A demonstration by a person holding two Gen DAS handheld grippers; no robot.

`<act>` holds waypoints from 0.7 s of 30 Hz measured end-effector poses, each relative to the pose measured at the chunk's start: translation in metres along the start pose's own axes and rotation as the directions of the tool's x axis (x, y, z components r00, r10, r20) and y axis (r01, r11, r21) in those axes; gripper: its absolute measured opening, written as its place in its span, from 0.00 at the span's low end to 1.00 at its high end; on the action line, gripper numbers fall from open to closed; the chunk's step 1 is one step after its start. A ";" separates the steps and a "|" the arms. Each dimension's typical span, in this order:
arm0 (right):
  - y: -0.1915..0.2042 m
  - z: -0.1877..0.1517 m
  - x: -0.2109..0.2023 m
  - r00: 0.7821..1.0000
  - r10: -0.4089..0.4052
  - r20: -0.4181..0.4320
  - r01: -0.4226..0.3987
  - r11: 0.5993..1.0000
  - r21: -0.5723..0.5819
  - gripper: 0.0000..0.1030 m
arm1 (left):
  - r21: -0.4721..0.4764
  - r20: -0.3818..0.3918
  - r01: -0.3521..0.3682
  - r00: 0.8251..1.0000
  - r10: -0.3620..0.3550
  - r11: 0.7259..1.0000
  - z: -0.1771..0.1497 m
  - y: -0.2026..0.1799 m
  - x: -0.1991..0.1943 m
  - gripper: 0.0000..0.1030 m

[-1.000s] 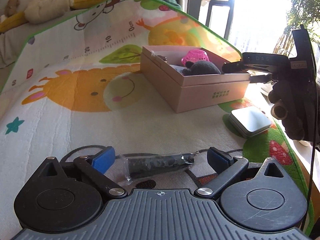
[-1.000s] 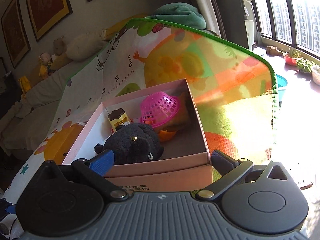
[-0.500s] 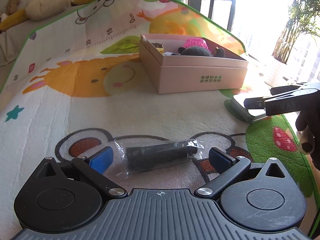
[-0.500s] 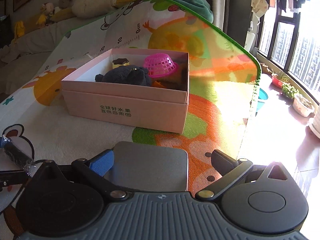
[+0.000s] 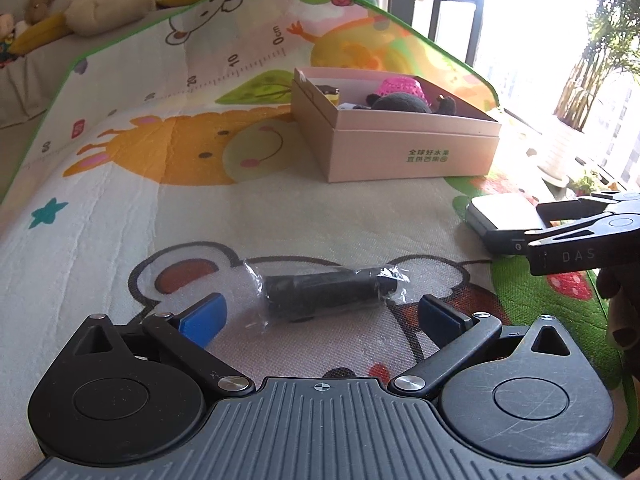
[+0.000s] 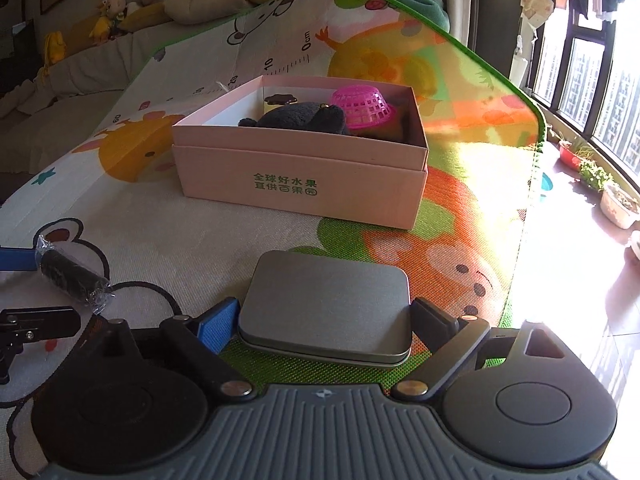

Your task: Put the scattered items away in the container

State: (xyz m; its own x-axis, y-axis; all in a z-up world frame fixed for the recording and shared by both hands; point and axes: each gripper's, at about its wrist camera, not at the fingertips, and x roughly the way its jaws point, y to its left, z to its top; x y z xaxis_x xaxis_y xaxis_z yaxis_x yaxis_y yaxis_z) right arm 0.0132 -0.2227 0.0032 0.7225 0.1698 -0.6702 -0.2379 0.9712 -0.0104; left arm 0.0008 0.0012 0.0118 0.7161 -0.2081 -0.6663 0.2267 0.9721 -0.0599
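The pink cardboard box (image 6: 300, 184) stands on the play mat and holds a black plush toy (image 6: 304, 118), a pink mesh basket (image 6: 362, 106) and a small yellow toy. A flat grey tin (image 6: 326, 296) lies on the mat in front of the box. My right gripper (image 6: 324, 320) is closing around the tin, and both pads sit against its short ends. A black cylinder in clear wrap (image 5: 328, 292) lies just ahead of my left gripper (image 5: 320, 312), which stands open with a pad on either side. In the left wrist view the right gripper (image 5: 560, 224) shows beside the tin (image 5: 496, 210).
The mat's green edge (image 6: 536, 128) runs along the right, with a sunlit floor, plant pots (image 6: 618, 202) and windows beyond. Plush toys and cushions (image 5: 100, 8) line the far back. A hand shows at the right edge of the left wrist view.
My right gripper came back from above the box, sank to the grey tin, and its jaws narrowed onto it. The left gripper stayed by the wrapped cylinder.
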 end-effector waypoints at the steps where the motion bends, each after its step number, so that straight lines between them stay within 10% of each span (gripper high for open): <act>1: 0.003 -0.005 -0.006 1.000 0.010 0.001 -0.010 1.000 -0.009 0.89 | 0.002 -0.002 -0.001 1.000 0.001 1.000 0.001 -0.002 0.001 1.00; 21: 0.011 -0.038 -0.032 1.000 0.031 0.003 -0.031 1.000 -0.002 1.00 | 0.015 -0.004 -0.044 0.999 0.044 0.999 0.011 -0.017 0.019 0.88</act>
State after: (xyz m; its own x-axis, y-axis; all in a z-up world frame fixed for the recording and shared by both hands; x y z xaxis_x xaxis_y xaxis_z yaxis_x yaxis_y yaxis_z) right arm -0.0373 -0.2236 -0.0038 0.7164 0.2008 -0.6682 -0.2620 0.9650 0.0090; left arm 0.0181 -0.0203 0.0082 0.7227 -0.1651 -0.6711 0.2054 0.9785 -0.0195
